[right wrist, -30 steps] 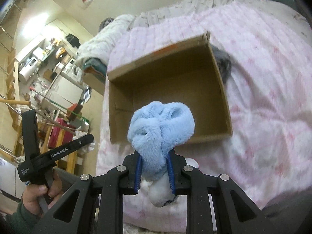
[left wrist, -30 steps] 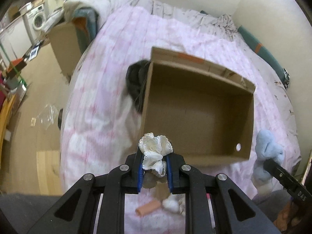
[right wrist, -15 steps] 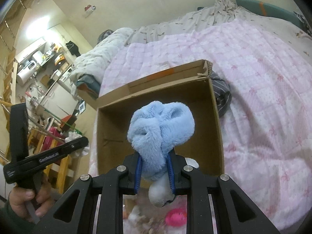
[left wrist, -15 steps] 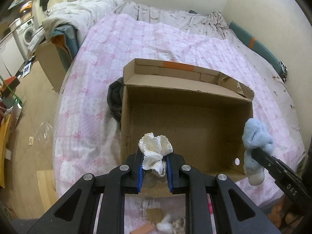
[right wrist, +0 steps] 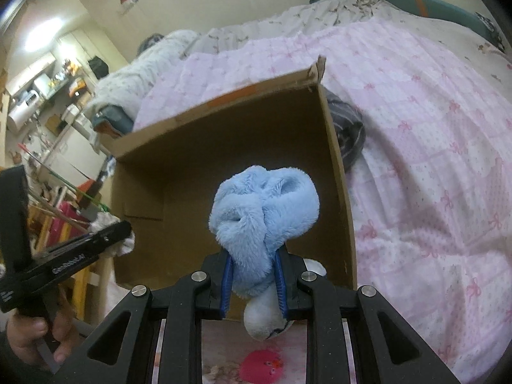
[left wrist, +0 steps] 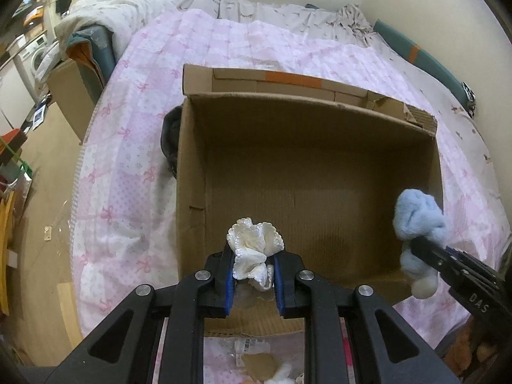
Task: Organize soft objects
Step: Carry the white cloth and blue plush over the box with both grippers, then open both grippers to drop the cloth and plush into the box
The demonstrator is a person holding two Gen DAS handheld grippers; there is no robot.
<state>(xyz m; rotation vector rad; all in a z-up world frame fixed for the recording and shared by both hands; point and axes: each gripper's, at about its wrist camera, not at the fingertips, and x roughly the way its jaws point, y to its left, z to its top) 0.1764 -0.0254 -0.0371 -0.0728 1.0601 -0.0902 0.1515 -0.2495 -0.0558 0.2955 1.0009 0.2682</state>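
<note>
An open cardboard box point(left wrist: 192, 172) point(right wrist: 339, 172) rests on the pink bed cover; the part of its floor in view is bare. My left gripper point(left wrist: 252, 256) is shut on a white frilly cloth bundle point(left wrist: 254, 246), held over the box's near edge. My right gripper point(right wrist: 252, 265) is shut on a fluffy light blue plush point(right wrist: 265, 204) with a white end hanging below the pads. In the left wrist view the blue plush point(left wrist: 419, 220) and right gripper hang at the box's right wall. The left gripper's body point(right wrist: 70, 259) shows at the left of the right wrist view.
A dark folded garment point(left wrist: 169, 137) point(right wrist: 348, 131) lies against the box's outer side. A pink round toy point(right wrist: 260, 366) and small scraps point(left wrist: 256, 352) lie on the cover near me. A second cardboard box point(left wrist: 68, 96) and bedding stand beside the bed. A hand point(right wrist: 35, 342) grips the left tool.
Both grippers have come forward and down toward the box, which now looks larger. The white bundle and blue plush stay clamped. The blue plush has moved in over the box's right wall.
</note>
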